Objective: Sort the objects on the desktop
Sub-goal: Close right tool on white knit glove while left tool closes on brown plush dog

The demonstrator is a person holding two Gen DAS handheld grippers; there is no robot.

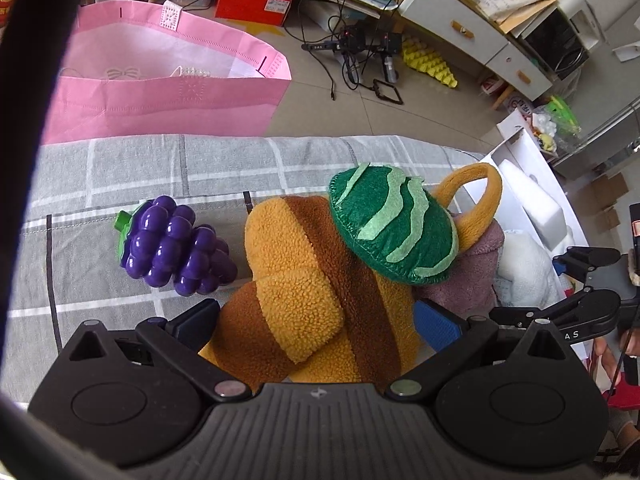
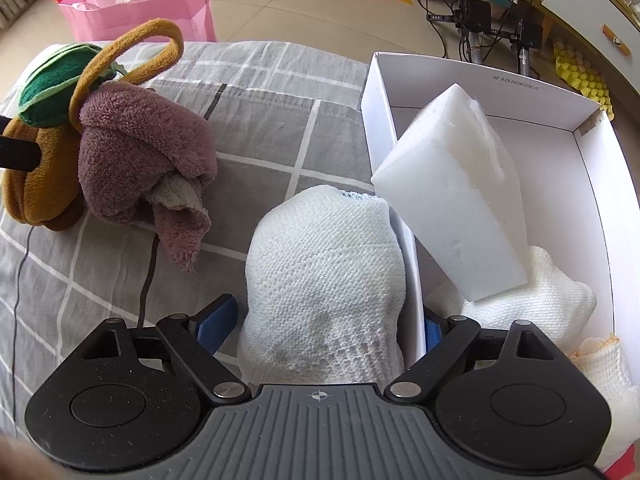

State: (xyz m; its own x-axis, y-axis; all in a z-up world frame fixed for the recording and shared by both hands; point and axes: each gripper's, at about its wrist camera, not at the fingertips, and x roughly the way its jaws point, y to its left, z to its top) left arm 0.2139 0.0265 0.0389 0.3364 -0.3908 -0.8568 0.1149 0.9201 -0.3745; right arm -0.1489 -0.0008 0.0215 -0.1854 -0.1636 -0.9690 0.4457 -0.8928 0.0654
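My left gripper [image 1: 316,320] is closed around an orange-and-brown plush pumpkin [image 1: 304,280] with a green felt leaf [image 1: 392,228] and an orange loop handle [image 1: 480,188]; the pumpkin also shows in the right wrist view [image 2: 36,172]. A purple plastic grape bunch [image 1: 176,248] lies to its left. My right gripper [image 2: 324,324] is closed around a white knitted cloth [image 2: 320,268] beside the white box [image 2: 384,92], with the box wall between the cloth and the right finger. A mauve towel [image 2: 136,152] lies against the pumpkin.
The white box holds a white foam block [image 2: 456,196] and another white cloth [image 2: 556,300]. A pink bag [image 1: 160,76] stands beyond the grey checked cover [image 1: 200,160]; it also shows in the right wrist view [image 2: 136,0]. Cables and furniture lie on the floor behind.
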